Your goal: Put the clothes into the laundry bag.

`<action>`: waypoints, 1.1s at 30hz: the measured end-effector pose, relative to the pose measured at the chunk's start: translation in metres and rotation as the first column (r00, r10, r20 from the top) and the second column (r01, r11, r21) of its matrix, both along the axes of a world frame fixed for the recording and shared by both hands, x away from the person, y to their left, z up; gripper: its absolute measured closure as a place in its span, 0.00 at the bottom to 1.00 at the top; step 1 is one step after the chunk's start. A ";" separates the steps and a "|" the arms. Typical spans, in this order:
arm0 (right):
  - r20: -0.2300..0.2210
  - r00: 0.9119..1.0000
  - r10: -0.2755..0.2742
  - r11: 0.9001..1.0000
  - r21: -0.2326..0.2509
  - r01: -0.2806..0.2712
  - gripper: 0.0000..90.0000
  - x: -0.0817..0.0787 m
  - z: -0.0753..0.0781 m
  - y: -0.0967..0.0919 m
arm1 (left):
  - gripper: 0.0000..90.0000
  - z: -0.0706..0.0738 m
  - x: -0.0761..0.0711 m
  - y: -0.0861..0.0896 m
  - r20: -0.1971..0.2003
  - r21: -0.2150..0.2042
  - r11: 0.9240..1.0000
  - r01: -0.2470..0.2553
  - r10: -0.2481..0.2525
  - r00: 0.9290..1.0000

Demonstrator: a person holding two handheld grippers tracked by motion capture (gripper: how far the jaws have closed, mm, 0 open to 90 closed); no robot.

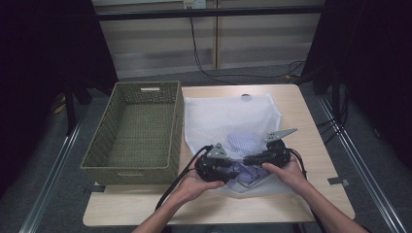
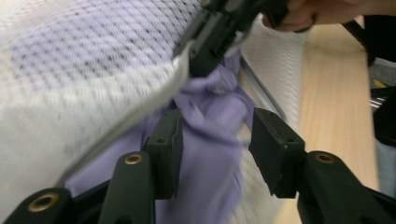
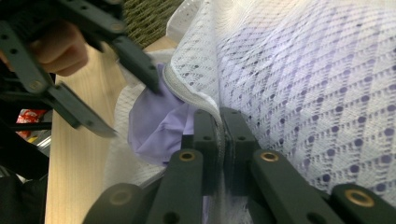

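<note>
1. Left claw (image 2: 212, 149): jaws parted about halfway, gripping nothing. Purple cloth (image 2: 210, 140) sits in the gap but neither pad presses on it. Seen from above, that left claw (image 1: 214, 167) sits at the near edge of the mesh bag (image 1: 228, 119), aimed at its opening.
2. Right claw (image 3: 219, 140): pinched nearly flat on the thick white hem of the mesh bag (image 3: 299, 70), so barely a sliver of gap with the hem clamped in it. From above, the right claw (image 1: 252, 159) sits just beside the left one, both over the bag's near end.
3. Purple cloth (image 3: 159, 126): mostly inside the white mesh bag, showing through the netting, with a bunched bit poking out of the mouth toward the near desk edge. Same purple cloth (image 1: 243, 172) visible from above, between the two hands.
4. Mesh bag lying flat on the right half of the wooden desk (image 1: 311, 141), its far end reaching toward the back edge.
5. Woven basket (image 1: 138, 131) on the left half of the desk, just beside the bag, nothing inside.
6. Head count: two claws, one mesh bag, one purple cloth, one basket, one desk.
7. Bit blurry in the left gripper view, so can't tell exactly how the cloth folds.
</note>
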State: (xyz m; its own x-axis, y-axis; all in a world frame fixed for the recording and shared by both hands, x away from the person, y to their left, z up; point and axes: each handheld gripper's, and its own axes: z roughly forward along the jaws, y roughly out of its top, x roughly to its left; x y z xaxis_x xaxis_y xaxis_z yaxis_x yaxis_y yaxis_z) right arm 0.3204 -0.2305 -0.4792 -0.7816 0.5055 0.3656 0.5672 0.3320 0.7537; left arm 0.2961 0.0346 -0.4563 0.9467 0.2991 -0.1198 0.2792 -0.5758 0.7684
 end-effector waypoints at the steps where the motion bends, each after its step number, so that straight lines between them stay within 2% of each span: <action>1: 0.002 1.000 0.002 1.000 0.004 -0.002 0.93 0.000 0.001 0.000 | 0.63 0.000 -0.004 0.003 0.002 -0.014 1.000 0.003 -0.003 1.000; 2: 0.005 1.000 0.006 1.000 0.006 -0.006 0.92 -0.001 0.001 0.000 | 0.65 0.001 -0.007 0.008 0.008 -0.004 1.000 0.010 -0.010 1.000; 3: 0.006 1.000 0.005 1.000 0.007 -0.005 0.91 -0.001 0.002 0.000 | 0.69 0.001 -0.012 0.011 0.000 -0.025 0.999 0.028 -0.028 1.000; 4: 0.008 1.000 0.002 1.000 0.015 -0.002 0.90 -0.001 0.003 0.000 | 0.72 0.002 -0.016 0.013 0.002 -0.019 0.999 0.031 -0.031 1.000; 5: 0.011 1.000 0.000 1.000 0.019 0.000 0.90 -0.001 0.003 0.000 | 0.73 0.001 -0.019 0.014 0.003 -0.031 0.998 0.050 -0.050 0.999; 6: 0.012 1.000 -0.001 1.000 0.024 0.001 0.89 -0.001 0.004 0.000 | 0.77 0.001 -0.022 0.015 0.006 -0.022 0.997 0.069 -0.069 0.998; 8: 0.015 1.000 -0.002 1.000 0.029 0.002 0.87 -0.002 0.005 -0.001 | 0.80 -0.003 -0.028 0.015 -0.008 -0.019 0.995 0.094 -0.094 0.996; 9: 0.014 1.000 -0.004 0.999 0.034 0.003 0.87 -0.002 0.006 -0.001 | 0.80 -0.006 -0.030 0.014 -0.014 -0.014 0.994 0.110 -0.110 0.994; 11: 0.024 1.000 -0.005 0.999 0.042 0.004 0.84 -0.003 0.008 -0.002 | 0.77 -0.016 -0.033 0.008 -0.027 0.038 0.989 0.143 -0.142 0.989; 13: 0.035 0.999 -0.001 0.998 0.058 -0.001 0.77 -0.005 0.012 -0.003 | 0.72 -0.022 -0.037 0.000 -0.019 0.061 0.984 0.166 -0.166 0.986; 15: 0.041 0.999 -0.001 0.998 0.061 -0.002 0.76 -0.005 0.013 -0.004 | 0.72 -0.022 -0.036 -0.004 -0.020 0.065 0.985 0.159 -0.158 0.987; 18: 0.055 0.998 -0.003 0.997 0.080 -0.002 0.75 -0.008 0.018 -0.005 | 0.74 -0.027 -0.038 -0.011 -0.012 0.070 0.981 0.179 -0.179 0.984; 19: 0.060 0.998 -0.006 0.997 0.083 0.001 0.74 -0.009 0.020 -0.005 | 0.74 -0.027 -0.038 -0.013 -0.006 0.095 0.978 0.188 -0.188 0.982; 21: 0.078 0.997 -0.008 0.995 0.097 0.001 0.74 -0.011 0.024 -0.007 | 0.74 -0.031 -0.040 -0.017 0.003 0.099 0.978 0.185 -0.186 0.983; 22: 0.090 0.996 -0.011 0.995 0.100 0.002 0.74 -0.012 0.027 -0.007 | 0.74 -0.032 -0.040 -0.017 -0.002 0.114 0.976 0.186 -0.187 0.982; 23: 0.097 0.995 -0.014 0.994 0.106 0.003 0.75 -0.013 0.030 -0.008 | 0.75 -0.034 -0.041 -0.019 0.003 0.122 0.976 0.178 -0.180 0.984; 25: 0.112 0.994 -0.010 0.992 0.123 -0.004 0.82 -0.014 0.034 -0.009 | 0.80 -0.036 -0.041 -0.020 0.009 0.170 0.968 0.182 -0.186 0.982; 26: 0.111 0.994 0.003 0.991 0.130 -0.018 0.87 -0.016 0.036 -0.009 | 0.83 -0.038 -0.040 -0.019 0.009 0.141 0.973 0.180 -0.183 0.983; 27: 0.109 0.994 0.011 0.991 0.132 -0.025 0.90 -0.018 0.037 -0.009 | 0.87 -0.038 -0.040 -0.020 0.005 0.138 0.978 0.159 -0.161 0.987; 29: 0.107 0.993 0.040 0.990 0.127 -0.054 0.97 -0.022 0.037 -0.005 | 0.97 -0.038 -0.037 -0.019 0.004 0.141 0.979 0.147 -0.149 0.989; 31: 0.096 0.993 0.071 0.991 0.108 -0.081 0.98 -0.026 0.035 0.001 | 1.00 -0.039 -0.036 -0.019 -0.003 0.134 0.980 0.145 -0.146 0.989; 33: 0.081 0.992 0.097 0.990 0.099 -0.105 1.00 -0.028 0.032 0.007 | 1.00 -0.038 -0.037 -0.019 -0.003 0.148 0.978 0.145 -0.146 0.989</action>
State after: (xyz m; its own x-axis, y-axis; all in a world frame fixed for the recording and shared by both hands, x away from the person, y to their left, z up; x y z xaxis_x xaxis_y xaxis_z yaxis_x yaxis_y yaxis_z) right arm 0.2929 -0.2233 -0.4472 -0.8541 0.3852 0.3493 0.4746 0.3027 0.8265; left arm 0.2594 0.0153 -0.4940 0.9820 0.1721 -0.0774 0.1787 -0.7170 0.6737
